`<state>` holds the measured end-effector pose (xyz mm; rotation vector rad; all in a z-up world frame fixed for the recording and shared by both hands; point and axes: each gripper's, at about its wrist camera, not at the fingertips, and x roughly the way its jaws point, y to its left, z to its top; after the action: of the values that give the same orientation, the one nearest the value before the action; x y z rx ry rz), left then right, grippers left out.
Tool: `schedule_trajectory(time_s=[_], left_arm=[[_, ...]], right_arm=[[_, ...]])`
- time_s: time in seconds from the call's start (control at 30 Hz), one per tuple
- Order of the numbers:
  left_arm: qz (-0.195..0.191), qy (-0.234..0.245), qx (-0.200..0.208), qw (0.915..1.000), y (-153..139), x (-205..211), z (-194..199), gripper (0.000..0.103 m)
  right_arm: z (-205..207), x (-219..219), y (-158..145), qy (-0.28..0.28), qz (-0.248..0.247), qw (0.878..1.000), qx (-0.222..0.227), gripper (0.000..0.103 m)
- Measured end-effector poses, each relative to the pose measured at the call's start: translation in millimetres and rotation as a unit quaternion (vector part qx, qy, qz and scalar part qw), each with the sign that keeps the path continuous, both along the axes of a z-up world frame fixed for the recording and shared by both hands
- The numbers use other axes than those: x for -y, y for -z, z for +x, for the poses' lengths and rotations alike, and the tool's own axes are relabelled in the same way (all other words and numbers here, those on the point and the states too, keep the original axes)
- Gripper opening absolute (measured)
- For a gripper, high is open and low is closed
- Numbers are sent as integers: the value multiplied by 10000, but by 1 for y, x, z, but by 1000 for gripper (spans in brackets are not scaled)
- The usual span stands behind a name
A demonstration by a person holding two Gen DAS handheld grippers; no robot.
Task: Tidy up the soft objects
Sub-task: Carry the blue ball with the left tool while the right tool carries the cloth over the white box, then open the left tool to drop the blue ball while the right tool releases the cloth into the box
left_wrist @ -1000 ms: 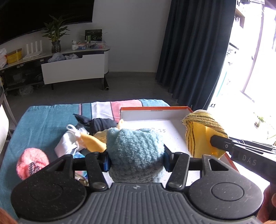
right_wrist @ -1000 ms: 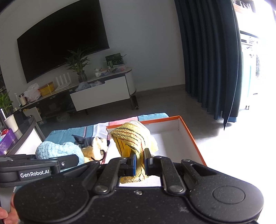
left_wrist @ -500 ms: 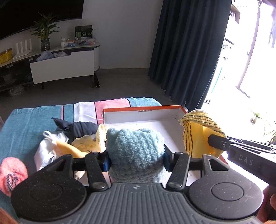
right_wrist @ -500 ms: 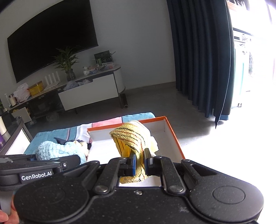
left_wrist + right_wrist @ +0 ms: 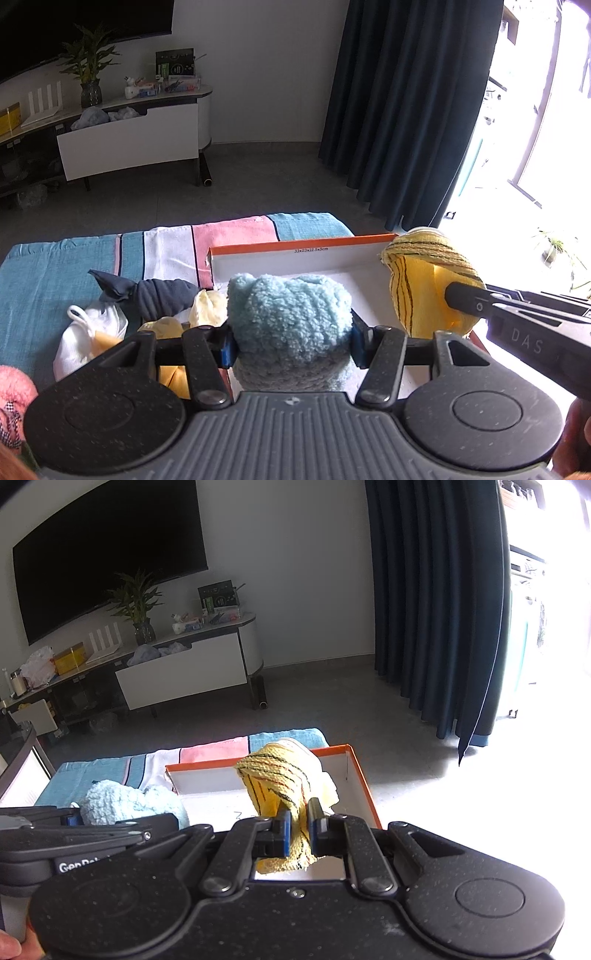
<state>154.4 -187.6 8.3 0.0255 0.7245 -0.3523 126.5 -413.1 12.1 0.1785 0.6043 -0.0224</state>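
Delivery is the step in hand, as I read it: both grippers carry a soft bundle over the orange-rimmed box (image 5: pixel 303 244), which sits on the striped cloth (image 5: pixel 74 273) with its white floor bare. The left gripper (image 5: pixel 291 341) is clamped across a fluffy blue sock roll (image 5: pixel 290 317), its blue pads pressed into either flank. The right gripper (image 5: pixel 298 829) is pinched almost fully together on a yellow striped sock bundle (image 5: pixel 280 775), gripping the lower tail while the knotted head stands above the jaws.

The blue roll hangs over the box's near left part; the yellow one is over its right side, close to the orange wall. Neither appears to rest on the box floor yet, though the gripper bodies hide the undersides.

The blue roll's long axis runs away from the left gripper, towards the far wall of the box, blunt end forward. The yellow bundle stands roughly upright, tilted slightly, head up and tail down.

Next I would expect a lowering until each bundle touches the floor, kept apart, then a release. Loose on the cloth wait a dark navy sock (image 5: pixel 159 297), a white bundle (image 5: pixel 92 338) and a pink fluffy one (image 5: pixel 14 398)
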Motion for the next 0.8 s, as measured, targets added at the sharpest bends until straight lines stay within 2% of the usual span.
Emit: schedule_trajectory(time_s=[0.7, 0.77, 0.8], left_arm=[[-124, 47, -166, 9998, 10, 12, 35, 56], [-193, 61, -176, 9996, 11, 13, 41, 58], [-284, 107, -179, 9994, 12, 13, 43, 61]], right_arm=[[42, 2, 13, 46, -139, 9997, -192, 15], [48, 4, 16, 89, -136, 9997, -207, 33], [51, 5, 17, 119, -142, 9996, -194, 57]])
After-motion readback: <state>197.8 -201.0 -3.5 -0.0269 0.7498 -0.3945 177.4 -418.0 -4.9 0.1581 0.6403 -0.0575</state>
